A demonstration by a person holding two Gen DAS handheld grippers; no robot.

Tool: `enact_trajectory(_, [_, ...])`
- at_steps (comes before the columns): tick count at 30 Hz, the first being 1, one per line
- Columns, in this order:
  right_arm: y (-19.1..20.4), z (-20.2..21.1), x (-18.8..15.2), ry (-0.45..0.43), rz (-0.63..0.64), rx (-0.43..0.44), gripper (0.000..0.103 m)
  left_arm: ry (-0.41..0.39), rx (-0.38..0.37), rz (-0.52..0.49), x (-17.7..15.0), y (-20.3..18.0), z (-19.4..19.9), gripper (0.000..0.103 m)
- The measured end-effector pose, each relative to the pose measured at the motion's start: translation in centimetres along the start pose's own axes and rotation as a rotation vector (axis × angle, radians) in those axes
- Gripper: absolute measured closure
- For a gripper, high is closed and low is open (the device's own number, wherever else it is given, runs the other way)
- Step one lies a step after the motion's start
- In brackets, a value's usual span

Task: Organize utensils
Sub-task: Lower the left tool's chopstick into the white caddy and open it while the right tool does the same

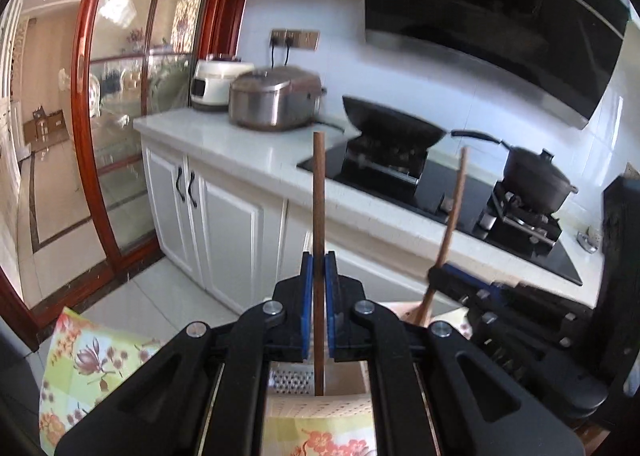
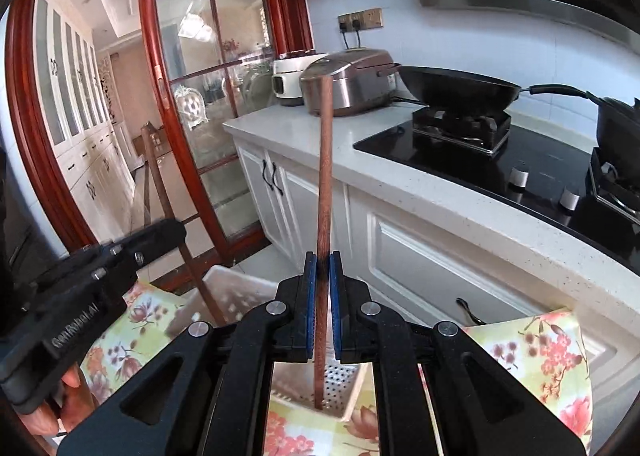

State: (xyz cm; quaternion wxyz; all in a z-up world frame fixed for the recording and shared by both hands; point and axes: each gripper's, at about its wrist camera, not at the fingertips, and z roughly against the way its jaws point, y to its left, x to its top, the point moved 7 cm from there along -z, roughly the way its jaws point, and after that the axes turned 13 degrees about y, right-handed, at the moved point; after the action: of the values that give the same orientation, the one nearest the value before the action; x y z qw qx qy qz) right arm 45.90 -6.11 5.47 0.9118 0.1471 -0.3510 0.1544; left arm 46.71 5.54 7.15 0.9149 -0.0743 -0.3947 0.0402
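My left gripper [image 1: 319,256] is shut on a brown wooden chopstick [image 1: 319,184] that stands upright. Its lower end reaches into a pale perforated utensil holder [image 1: 292,380] below the jaws. My right gripper [image 2: 322,256] is shut on a second brown chopstick [image 2: 325,176], also upright, with its tip inside the perforated holder [image 2: 340,380]. In the left wrist view the right gripper [image 1: 442,276] shows at the right with its chopstick [image 1: 456,200] leaning. In the right wrist view the left gripper [image 2: 160,232] shows at the left with its chopstick [image 2: 160,184].
The holder stands on a floral cloth [image 2: 548,360]. Behind it runs a white counter [image 1: 240,144] with two rice cookers [image 1: 276,100], a black hob [image 2: 460,164], a wok [image 1: 394,124] and a lidded pot [image 1: 536,180]. White cabinets and a red-framed glass door [image 1: 120,96] lie left. A hand [image 2: 68,380] holds the left gripper.
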Motion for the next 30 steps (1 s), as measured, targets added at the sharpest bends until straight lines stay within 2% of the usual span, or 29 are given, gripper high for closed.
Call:
enact_trajectory(3, [-0.3,-0.4,0.2,0.01,0.001,-0.004,0.096,0.062,0.007,0.002,-0.6,0.4,-1.8,0.097])
enact_trajectory(7, [-0.7,-0.9,0.2,-0.01,0.008,-0.01,0.096,0.081,0.019,-0.014,-1.0,0.7,-2.7,0.097])
enact_trajectory(12, [-1.2,-2.3,-0.7,0.059,-0.019,0.004,0.096,0.092,0.008,-0.013,-1.0,0.6,-2.6,0.097])
enact_trajectory(18, [-1.0,-1.3,-0.8,0.102,-0.005,0.03,0.096,0.099,-0.021,-0.017,-0.8,0.2,-2.1,0.097])
enact_trajectory(24, [-0.9,-1.8,-1.8,0.221,0.003,0.063,0.096,0.15,-0.042,-0.002,-0.8,0.1,-3.0,0.096])
enact_trajectory(25, [-0.8,-2.2,-2.0,0.248,0.009,0.072,0.096,0.159,-0.038,-0.005,-0.8,0.0,-3.1,0.093])
enact_trajectory(27, [-1.0,-2.9,-2.1,0.272,0.001,0.055,0.095,0.172,-0.031,0.003,-0.6,0.2,-3.4,0.047])
enact_trajectory(30, [-1.1,-3.0,-1.9,0.24,0.009,0.039,0.088,0.158,-0.006,-0.006,-0.4,0.4,-3.1,0.047])
